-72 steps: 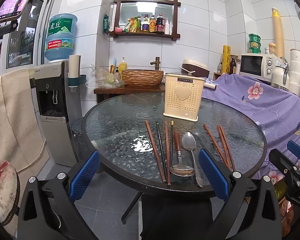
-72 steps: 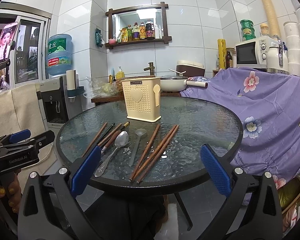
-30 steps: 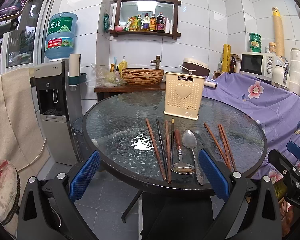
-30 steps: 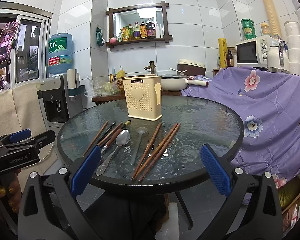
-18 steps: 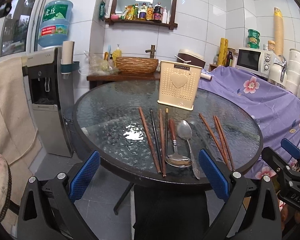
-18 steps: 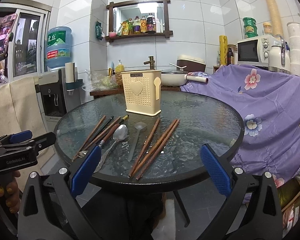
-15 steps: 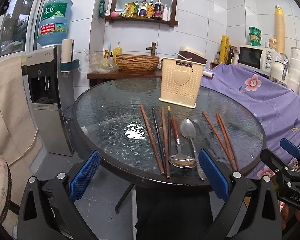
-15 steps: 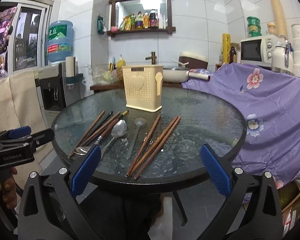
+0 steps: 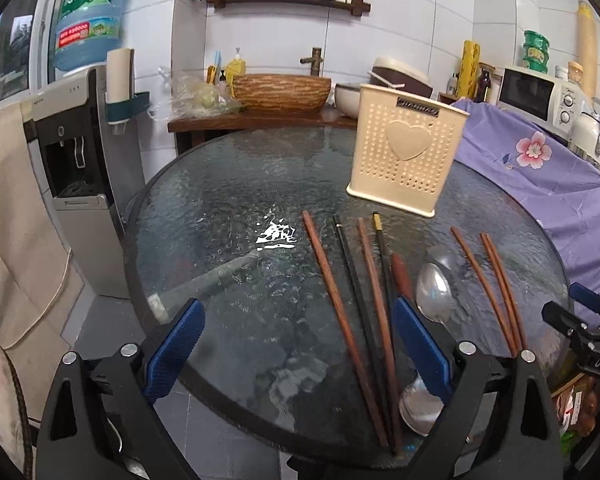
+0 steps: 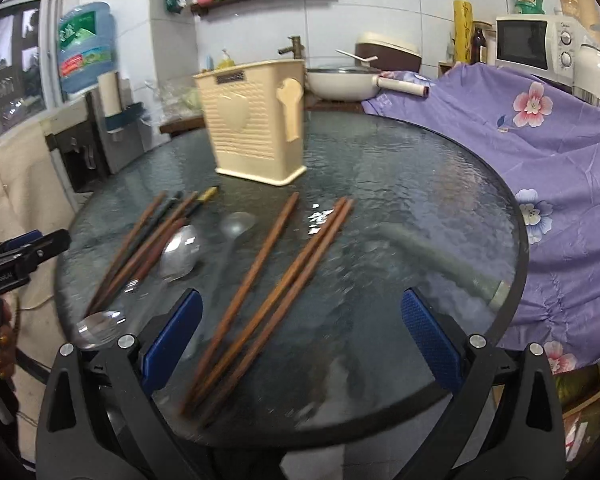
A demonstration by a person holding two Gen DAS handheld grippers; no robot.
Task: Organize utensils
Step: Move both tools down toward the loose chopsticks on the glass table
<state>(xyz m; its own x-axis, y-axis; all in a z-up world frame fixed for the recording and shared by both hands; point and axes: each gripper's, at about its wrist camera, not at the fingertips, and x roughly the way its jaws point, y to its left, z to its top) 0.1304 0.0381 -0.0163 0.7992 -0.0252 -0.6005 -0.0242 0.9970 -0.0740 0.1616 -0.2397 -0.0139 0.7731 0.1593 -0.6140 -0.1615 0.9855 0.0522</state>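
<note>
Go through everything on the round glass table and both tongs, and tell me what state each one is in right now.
Left tongs: open, holding nothing.
Right tongs: open, holding nothing.
Utensil holder: upright; nothing sticks out of its top.
Brown chopsticks: lying flat on the glass.
Black chopsticks: lying flat among the brown ones.
Metal spoon: lying flat, bowl up.
Wooden-handled spoon: lying flat near the table edge.
Glass table: utensils loose on top.
</note>
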